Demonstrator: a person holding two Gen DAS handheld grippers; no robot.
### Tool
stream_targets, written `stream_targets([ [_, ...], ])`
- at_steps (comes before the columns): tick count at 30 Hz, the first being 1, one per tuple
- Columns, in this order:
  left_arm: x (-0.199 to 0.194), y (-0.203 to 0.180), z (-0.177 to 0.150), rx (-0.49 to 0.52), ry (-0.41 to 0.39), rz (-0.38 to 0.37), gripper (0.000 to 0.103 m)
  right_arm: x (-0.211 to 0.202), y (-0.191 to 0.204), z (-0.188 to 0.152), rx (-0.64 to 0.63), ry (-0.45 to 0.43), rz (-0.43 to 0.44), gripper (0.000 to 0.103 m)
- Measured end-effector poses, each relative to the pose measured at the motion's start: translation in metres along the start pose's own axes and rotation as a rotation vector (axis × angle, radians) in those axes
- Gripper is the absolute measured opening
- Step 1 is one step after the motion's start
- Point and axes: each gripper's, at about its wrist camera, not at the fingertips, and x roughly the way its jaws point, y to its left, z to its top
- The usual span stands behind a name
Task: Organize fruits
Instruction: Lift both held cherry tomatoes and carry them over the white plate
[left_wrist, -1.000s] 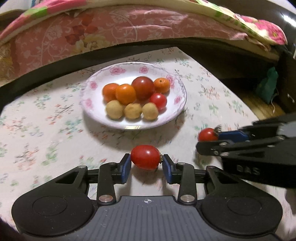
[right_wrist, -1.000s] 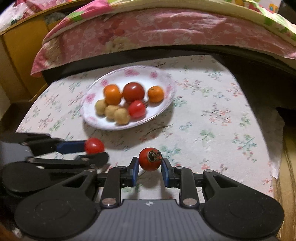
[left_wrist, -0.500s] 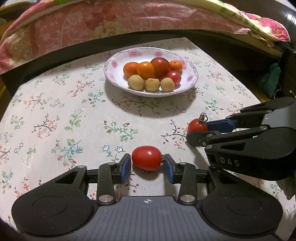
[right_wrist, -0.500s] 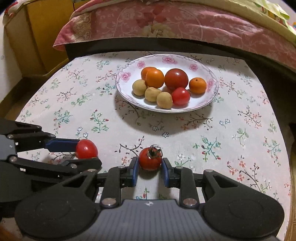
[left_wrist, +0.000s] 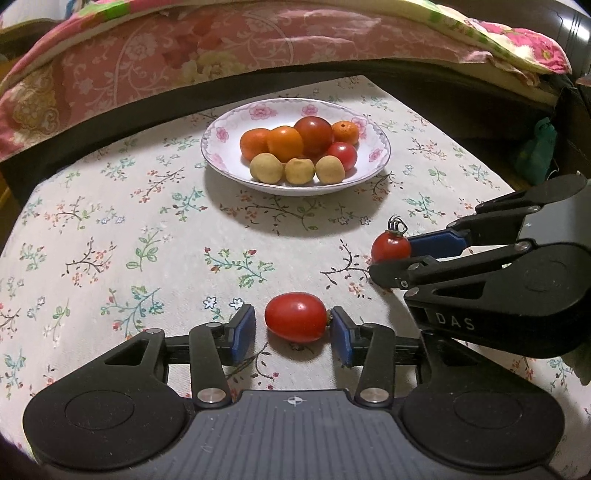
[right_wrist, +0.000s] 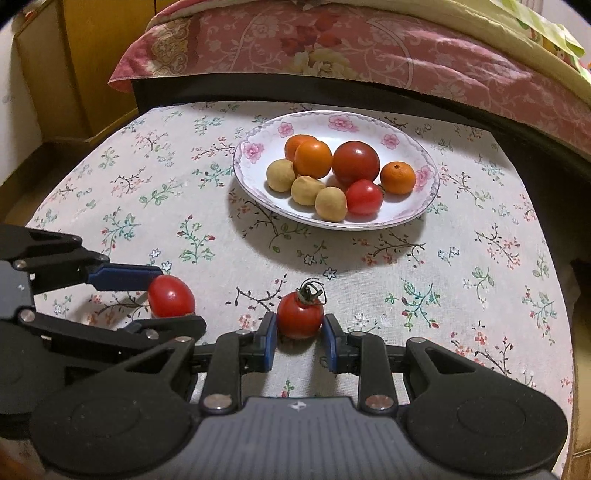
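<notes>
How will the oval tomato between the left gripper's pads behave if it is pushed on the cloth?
The oval tomato is smooth and rounded, so it would probably roll sideways. The left gripper is opening and one pad stands clear of it, so little holds it in place. Its thin glossy skin suggests hard squeezing could bruise it.

Place: home bedroom | Evidence: floral quilt (left_wrist: 229, 55) on far bed; floral tablecloth (left_wrist: 110, 229); wooden cabinet (right_wrist: 92, 62) far left

Counter (left_wrist: 110, 229) under a floral cloth. Directly on it: flowered plate (left_wrist: 295, 186) of fruit at 12 o'clock, oval tomato (left_wrist: 295, 322) at 6 o'clock on the cloth, stemmed tomato (left_wrist: 390, 248) at 4 o'clock, whether touching the cloth unclear.
</notes>
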Motion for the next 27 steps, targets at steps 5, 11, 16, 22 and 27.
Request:
stream_targets([
  [5, -0.0008, 0.0004, 0.0025, -0.008, 0.006, -0.016, 0.046, -0.0005, 0.0021, 0.0002, -0.016, 0.004, -0.008, 0.026],
  [11, -0.0001, 0.0001, 0.0031, -0.013, 0.008, -0.019, 0.046, -0.002, 0.0041, 0.0004, -0.035, 0.001, -0.03, 0.026],
  [16, -0.0008, 0.0005, 0.0051, -0.02, 0.004, -0.018, 0.046, -0.0062, 0.0024, 0.0051, -0.031, -0.011, -0.039, 0.026],
  [22, -0.0033, 0.001, 0.0067, -0.024, -0.007, -0.022, 0.046, -0.0064, -0.0027, 0.0081, -0.016, -0.012, -0.061, 0.026],
  [27, -0.0051, 0.0008, 0.0081, -0.03, -0.017, -0.024, 0.046, -0.0063, -0.0036, 0.0097, -0.013, -0.017, -0.066, 0.026],
])
